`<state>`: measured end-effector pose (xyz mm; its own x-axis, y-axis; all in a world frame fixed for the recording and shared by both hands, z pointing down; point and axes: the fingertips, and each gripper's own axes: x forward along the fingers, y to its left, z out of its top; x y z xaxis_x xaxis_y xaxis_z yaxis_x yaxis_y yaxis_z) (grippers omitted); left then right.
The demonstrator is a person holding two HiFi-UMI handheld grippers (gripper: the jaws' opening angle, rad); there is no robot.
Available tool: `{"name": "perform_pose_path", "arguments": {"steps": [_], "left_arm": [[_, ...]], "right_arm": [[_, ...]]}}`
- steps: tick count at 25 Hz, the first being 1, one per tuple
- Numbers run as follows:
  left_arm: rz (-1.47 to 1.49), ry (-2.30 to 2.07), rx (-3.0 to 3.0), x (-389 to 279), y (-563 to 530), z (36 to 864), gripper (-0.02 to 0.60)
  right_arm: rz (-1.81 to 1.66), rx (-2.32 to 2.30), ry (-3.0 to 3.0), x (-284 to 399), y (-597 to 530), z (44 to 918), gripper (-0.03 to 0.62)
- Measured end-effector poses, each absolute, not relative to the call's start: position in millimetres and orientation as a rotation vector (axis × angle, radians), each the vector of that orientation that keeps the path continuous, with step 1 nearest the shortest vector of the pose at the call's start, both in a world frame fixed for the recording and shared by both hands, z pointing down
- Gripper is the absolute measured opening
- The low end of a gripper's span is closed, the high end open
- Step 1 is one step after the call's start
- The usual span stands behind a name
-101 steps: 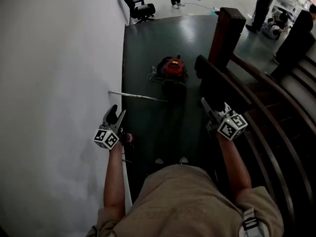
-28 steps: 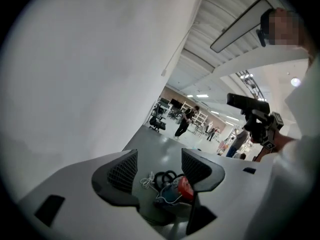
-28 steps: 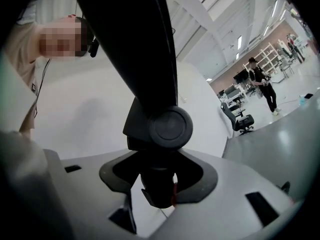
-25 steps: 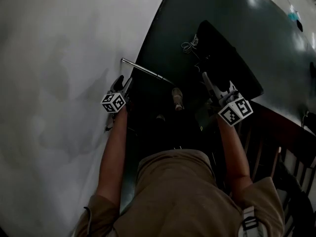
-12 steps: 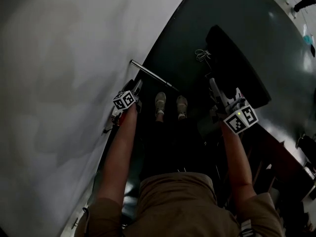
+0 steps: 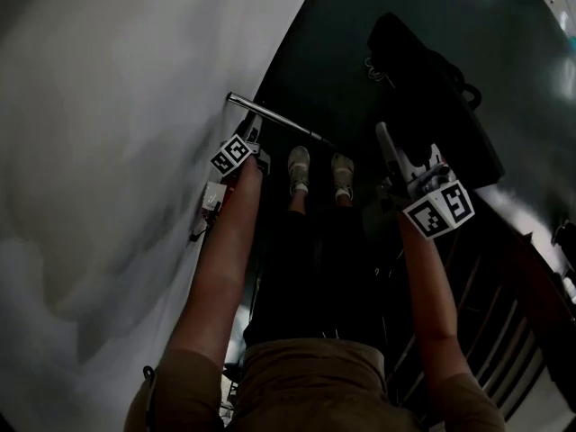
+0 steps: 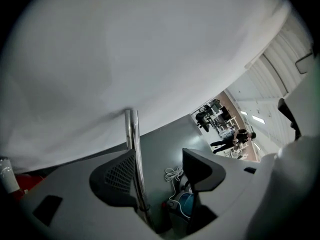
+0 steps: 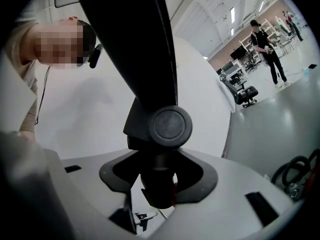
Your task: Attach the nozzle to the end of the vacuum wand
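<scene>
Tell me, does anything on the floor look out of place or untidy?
The metal wand lies loose on the dark floor, one end against the foot of the white wall. Beyond it a white cord lies bunched. Nothing looks spilled or broken.

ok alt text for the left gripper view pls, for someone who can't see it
The left gripper has its jaws apart around a chrome vacuum wand, which runs beside the jaw at the picture's left toward a white wall. Beyond lie dark floor and a coiled white cord.

White wall [image 6: 108, 151], dark floor [image 6: 342, 34], coiled white cable [image 7: 173, 174], office chair [image 8: 243, 93]
</scene>
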<state>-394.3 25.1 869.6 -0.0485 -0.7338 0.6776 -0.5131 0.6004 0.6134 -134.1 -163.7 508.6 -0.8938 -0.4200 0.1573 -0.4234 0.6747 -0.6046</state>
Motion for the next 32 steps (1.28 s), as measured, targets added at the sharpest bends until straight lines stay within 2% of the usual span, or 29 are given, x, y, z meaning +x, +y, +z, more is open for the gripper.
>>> {"name": "perform_pose_path", "arguments": {"steps": [15, 16, 18, 20, 25, 32], "left_arm": [[-0.158, -1.735, 0.945, -415, 2, 953, 0.288], [-0.153, -1.741, 0.938, -418, 5, 956, 0.264], [-0.171, -1.743, 0.935, -425, 7, 962, 0.161], [-0.232, -1.749, 0.959, -430, 0, 962, 0.155], [-0.344, -1.75, 1.18, -391, -16, 924, 0.146], [-0.32, -1.677, 1.558, -288, -67, 796, 0.144]], "right_arm": [[1.134, 0.92, -2.741, -86, -147, 566, 0.192], [1.136, 0.918, -2.733, -86, -145, 568, 0.192], [1.129, 0.904, -2.728, -87, -145, 571, 0.192], [1.1, 0.877, -2.746, -89, -149, 573, 0.192], [1.038, 0.867, -2.781, -56, -138, 578, 0.192], [0.995, 0.957, -2.798, 13, -133, 531, 0.192]]}}
